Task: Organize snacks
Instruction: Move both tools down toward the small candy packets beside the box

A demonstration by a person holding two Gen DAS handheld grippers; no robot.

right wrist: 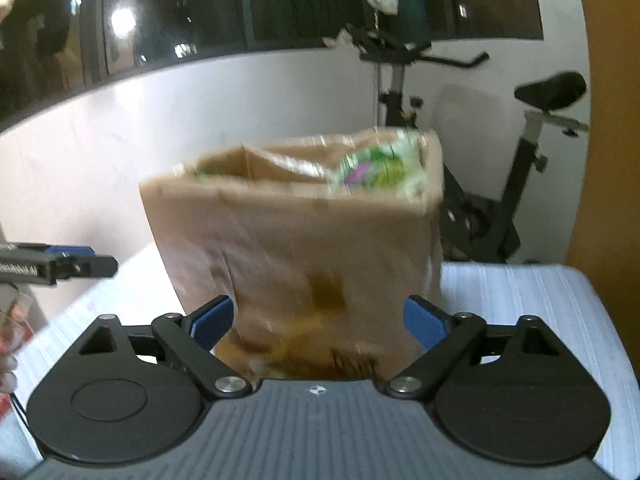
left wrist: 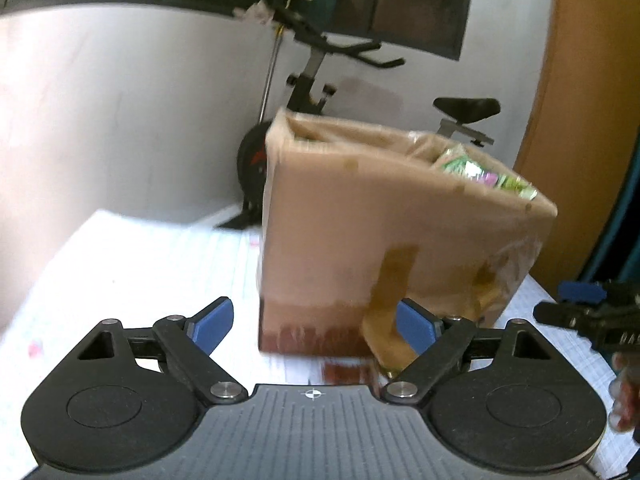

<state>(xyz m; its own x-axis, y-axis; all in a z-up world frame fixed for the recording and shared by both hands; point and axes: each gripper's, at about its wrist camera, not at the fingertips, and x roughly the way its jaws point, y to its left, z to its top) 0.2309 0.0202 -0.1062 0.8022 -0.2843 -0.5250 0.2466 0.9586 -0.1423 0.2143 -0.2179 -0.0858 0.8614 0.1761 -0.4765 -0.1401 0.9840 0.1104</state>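
Note:
A tall brown cardboard box [left wrist: 360, 216] stands on the white table [left wrist: 120, 280], open at the top, with green and pink snack packets [left wrist: 480, 170] showing inside its right end. My left gripper [left wrist: 314, 326] is open and empty, just in front of the box's lower edge. In the right wrist view the same box [right wrist: 304, 248] fills the middle, with a green packet [right wrist: 376, 168] at its top right. My right gripper [right wrist: 318, 322] is open and empty, its blue pads [right wrist: 212, 322] on either side of the box's lower part. Both views are blurred.
An exercise bike [left wrist: 312, 80] stands behind the table by the white wall; it also shows in the right wrist view [right wrist: 500, 208]. An orange door [left wrist: 580, 120] is at the right. The right gripper's tip [left wrist: 588, 312] enters the left view; the left gripper's tip [right wrist: 60, 266] enters the right view.

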